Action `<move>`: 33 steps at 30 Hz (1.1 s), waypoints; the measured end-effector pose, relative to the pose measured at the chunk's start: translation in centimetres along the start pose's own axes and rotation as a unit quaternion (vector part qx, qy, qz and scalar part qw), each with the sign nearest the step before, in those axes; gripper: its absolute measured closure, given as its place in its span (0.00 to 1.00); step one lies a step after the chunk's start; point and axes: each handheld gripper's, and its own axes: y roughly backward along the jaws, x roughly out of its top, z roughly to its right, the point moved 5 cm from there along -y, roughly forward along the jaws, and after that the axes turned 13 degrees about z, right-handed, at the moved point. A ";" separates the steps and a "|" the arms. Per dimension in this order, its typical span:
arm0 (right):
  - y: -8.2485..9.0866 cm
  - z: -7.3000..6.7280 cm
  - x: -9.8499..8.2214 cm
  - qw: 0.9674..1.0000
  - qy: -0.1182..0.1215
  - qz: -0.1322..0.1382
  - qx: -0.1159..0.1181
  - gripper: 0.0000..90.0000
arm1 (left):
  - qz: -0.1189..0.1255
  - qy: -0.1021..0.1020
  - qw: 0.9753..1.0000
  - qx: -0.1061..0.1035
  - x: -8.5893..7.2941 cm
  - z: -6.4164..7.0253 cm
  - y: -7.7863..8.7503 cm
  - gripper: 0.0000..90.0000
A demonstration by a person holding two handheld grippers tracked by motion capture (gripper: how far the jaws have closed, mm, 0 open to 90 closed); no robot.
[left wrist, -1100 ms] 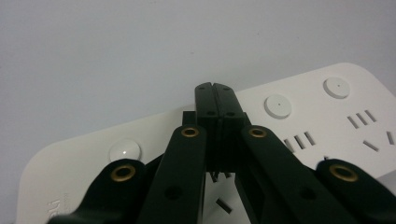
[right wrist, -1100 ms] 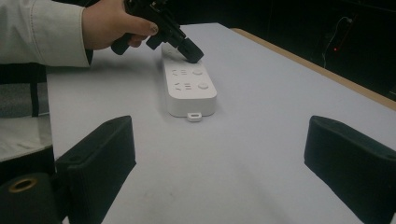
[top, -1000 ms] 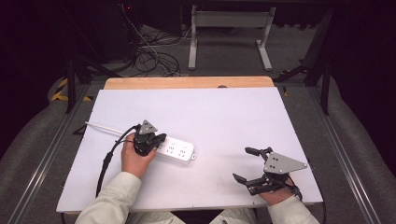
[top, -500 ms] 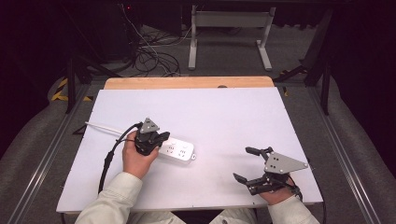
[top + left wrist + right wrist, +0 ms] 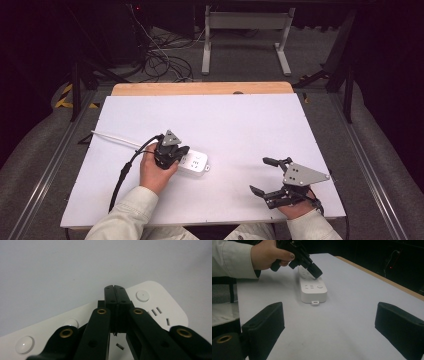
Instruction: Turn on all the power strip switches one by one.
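The left gripper (image 5: 115, 287) has its jaws pressed flat together with no gap and nothing between them. In the left gripper view the joined tips stand over the top face of a white power strip (image 5: 160, 305), between a round button (image 5: 142, 295) toward the rounded end and further buttons along the strip's length. From the right gripper view the same closed tips (image 5: 315, 272) point down at the strip (image 5: 313, 288) just behind its end button; they look to be on or just above the surface, and I cannot tell which. The left hand (image 5: 156, 172) wraps the gripper's handle, with a pale sleeve (image 5: 127, 215) behind it and a black cable (image 5: 122, 172) trailing back toward the table edge.

The strip lies on the white table (image 5: 240, 125) at its left-centre, running roughly left to right in the high view, with a thin white cord (image 5: 112, 138) leading off to the left.

The right gripper (image 5: 264, 176) has its jaws spread wide and holds nothing. In its own view the two black pads (image 5: 265, 320) stand far apart over bare table, aimed toward the strip but well apart from it. It sits near the table's front right, held by the right hand (image 5: 295, 207), with the grey plate (image 5: 300, 175) on top.
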 end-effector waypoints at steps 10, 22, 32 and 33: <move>0.0 0.0 0.0 1.000 0.000 0.000 0.001 0.10 | 0.002 0.005 1.000 0.002 -0.1 0.0 -0.2 1.00; 0.0 -0.1 0.0 1.000 -0.002 -0.002 0.002 0.10 | 0.009 -0.016 1.000 0.004 -0.4 0.0 -0.3 1.00; -0.1 -0.1 0.0 1.000 -0.001 -0.001 0.002 0.10 | 0.011 -0.004 1.000 0.000 -0.6 0.0 -0.4 1.00; -0.1 -0.1 0.0 1.000 0.000 -0.001 0.002 0.10 | 0.010 -0.005 1.000 0.002 -0.6 0.0 -0.4 1.00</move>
